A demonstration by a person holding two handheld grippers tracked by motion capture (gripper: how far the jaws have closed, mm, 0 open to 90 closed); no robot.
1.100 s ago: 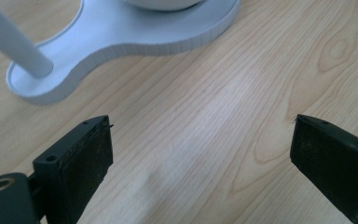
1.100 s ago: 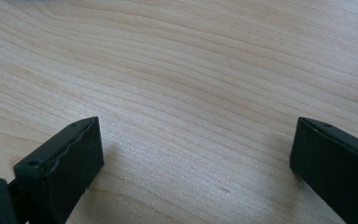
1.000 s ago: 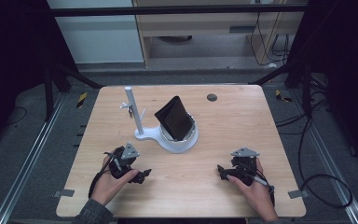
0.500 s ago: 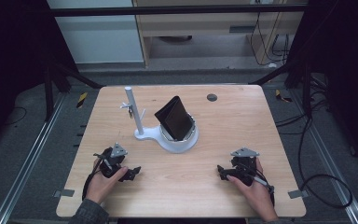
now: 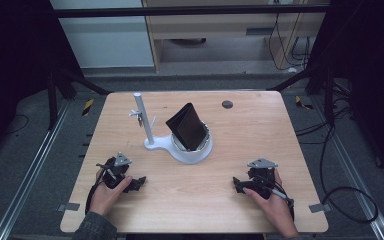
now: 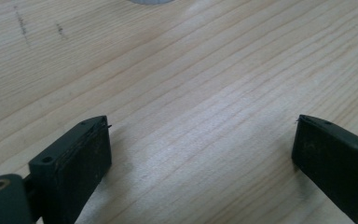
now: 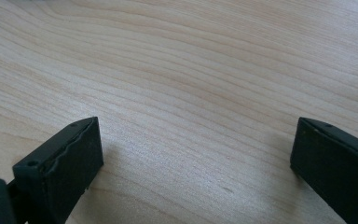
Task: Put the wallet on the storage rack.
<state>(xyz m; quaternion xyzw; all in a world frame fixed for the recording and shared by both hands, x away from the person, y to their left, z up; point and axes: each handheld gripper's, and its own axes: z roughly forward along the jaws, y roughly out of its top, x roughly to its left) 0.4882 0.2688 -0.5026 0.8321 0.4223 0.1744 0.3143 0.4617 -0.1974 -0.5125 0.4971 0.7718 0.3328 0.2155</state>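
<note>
A white stand [image 5: 166,144] with an upright post [image 5: 143,115] and a round dish sits mid-table. A black wallet [image 5: 187,126] leans upright in that dish. My left gripper [image 5: 139,182] rests near the front left of the wooden table [image 5: 260,130], held by a hand, and points right. Its jaws are wide apart with bare wood between them [image 6: 200,130]. My right gripper [image 5: 237,184] rests at the front right, held by the other hand, pointing left. Its jaws also stand wide apart over bare wood [image 7: 196,130].
A small dark round disc [image 5: 227,104] is set in the tabletop near the back edge. A small key-like item [image 5: 138,116] hangs on the post. Metal frame rails and cables run along the floor on both sides of the table.
My left gripper has drawn back toward the front left edge of the table. The right gripper has stayed where it was.
</note>
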